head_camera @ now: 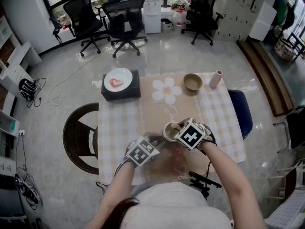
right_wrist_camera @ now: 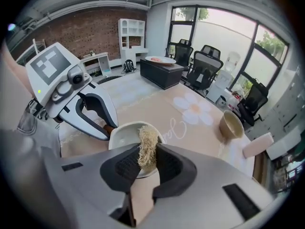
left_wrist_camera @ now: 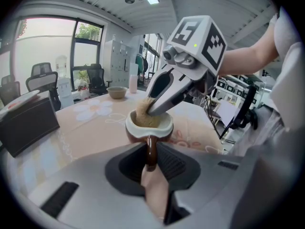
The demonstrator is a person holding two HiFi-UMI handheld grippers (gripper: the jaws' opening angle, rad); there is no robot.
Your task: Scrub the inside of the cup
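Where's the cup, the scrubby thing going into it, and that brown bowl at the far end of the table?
cup [left_wrist_camera: 129, 126], left gripper view: the white rim on its left side.
scrubber [right_wrist_camera: 147, 148], right gripper view: the middle of the pale fibre tuft.
bowl [head_camera: 193, 82], head view: its bare inside.

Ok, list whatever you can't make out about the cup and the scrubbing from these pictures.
- Inside bottom of the cup: the scrubber covers it in the left gripper view, and the right tongs cover it in the right gripper view.
- Whether the cup's base touches the table: the left tongs block it, and the head view is too small.
- What the red shape on the plate is: too small in the head view.
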